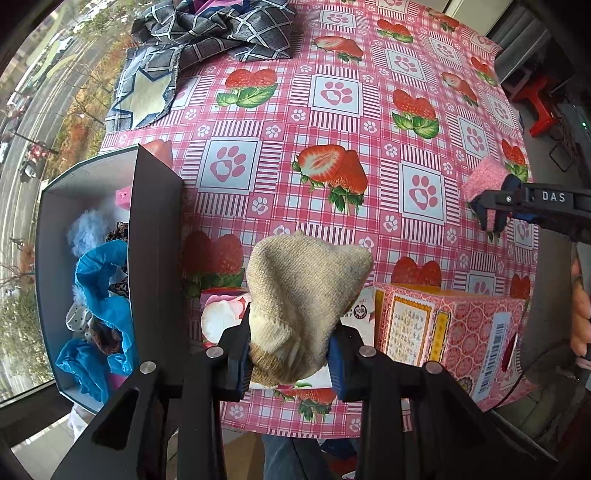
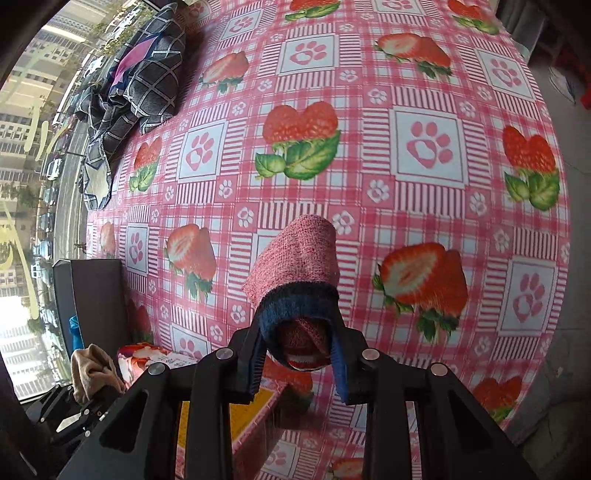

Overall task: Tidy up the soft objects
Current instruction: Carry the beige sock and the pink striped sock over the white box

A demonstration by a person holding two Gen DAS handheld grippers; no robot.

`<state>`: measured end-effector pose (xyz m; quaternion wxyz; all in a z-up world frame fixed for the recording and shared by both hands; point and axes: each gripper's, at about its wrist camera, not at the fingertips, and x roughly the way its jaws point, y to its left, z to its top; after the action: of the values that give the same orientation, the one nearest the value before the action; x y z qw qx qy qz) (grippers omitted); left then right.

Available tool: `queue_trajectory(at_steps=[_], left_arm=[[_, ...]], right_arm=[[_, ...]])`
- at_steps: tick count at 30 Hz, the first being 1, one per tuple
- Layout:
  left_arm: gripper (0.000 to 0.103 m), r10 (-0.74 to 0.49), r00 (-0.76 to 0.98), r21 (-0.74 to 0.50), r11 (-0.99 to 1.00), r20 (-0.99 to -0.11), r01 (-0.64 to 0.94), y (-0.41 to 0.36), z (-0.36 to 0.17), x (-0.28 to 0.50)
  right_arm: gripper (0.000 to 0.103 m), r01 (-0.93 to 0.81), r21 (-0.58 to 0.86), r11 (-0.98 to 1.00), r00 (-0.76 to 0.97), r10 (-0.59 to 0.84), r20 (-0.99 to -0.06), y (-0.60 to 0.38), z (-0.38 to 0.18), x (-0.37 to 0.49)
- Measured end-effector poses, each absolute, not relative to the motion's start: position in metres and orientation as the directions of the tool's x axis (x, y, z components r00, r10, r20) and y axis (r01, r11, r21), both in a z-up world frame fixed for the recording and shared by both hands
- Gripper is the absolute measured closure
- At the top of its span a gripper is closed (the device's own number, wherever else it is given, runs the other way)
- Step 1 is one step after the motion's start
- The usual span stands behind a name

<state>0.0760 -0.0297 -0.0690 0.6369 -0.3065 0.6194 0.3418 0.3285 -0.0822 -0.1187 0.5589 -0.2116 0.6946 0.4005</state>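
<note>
My left gripper [image 1: 290, 354] clamps a beige knit sock [image 1: 303, 295] above the strawberry tablecloth [image 1: 332, 110], just right of the open storage box [image 1: 155, 240] w/ blue fabric [image 1: 103, 295] inside. My right gripper [image 2: 299, 363] pinches a pink sock w/ navy cuff [image 2: 299, 258] over mid-table. Plaid cloth [image 2: 147, 74] lies at far edge.

The open box [image 1: 88, 236] sits at the table's [image 1: 332, 122] left edge, a crumpled cloth [image 1: 207, 33] behind it, seemingly apart.

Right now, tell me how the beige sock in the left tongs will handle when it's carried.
The beige sock looks floppy: its free end sags over between the left tongs. Probably light, being thin knit. Its ribbed, fuzzy surface should resist slipping from the pads.
</note>
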Motion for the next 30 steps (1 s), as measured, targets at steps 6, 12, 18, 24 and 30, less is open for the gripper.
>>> queue_trajectory(at_steps=[6,12,18,24,30], left_arm=[[0.067,0.065,0.03,0.018,0.636,-0.997,-0.772,-0.042,-0.063,0.069],[0.067,0.057,0.071,-0.011,0.703,-0.996,-0.711,-0.053,-0.059,0.055],[0.067,0.052,0.121,-0.04,0.758,-0.991,-0.651,-0.064,-0.047,0.033],[0.067,0.056,0.169,-0.063,0.778,-0.984,-0.625,-0.069,-0.035,0.01],[0.067,0.071,0.202,-0.071,0.784,-0.977,-0.617,-0.07,-0.025,-0.013]], right_arm=[[0.071,-0.706,0.305,0.639,-0.263,0.163,-0.951,-0.132,-0.1,0.316],[0.071,-0.669,0.268,0.693,-0.226,0.154,-0.962,-0.172,-0.088,0.287],[0.071,-0.618,0.24,0.749,-0.209,0.138,-0.968,-0.211,-0.077,0.242],[0.071,-0.589,0.225,0.776,-0.199,0.131,-0.971,-0.238,-0.064,0.197],[0.071,-0.598,0.22,0.771,-0.191,0.13,-0.973,-0.244,-0.056,0.163]])
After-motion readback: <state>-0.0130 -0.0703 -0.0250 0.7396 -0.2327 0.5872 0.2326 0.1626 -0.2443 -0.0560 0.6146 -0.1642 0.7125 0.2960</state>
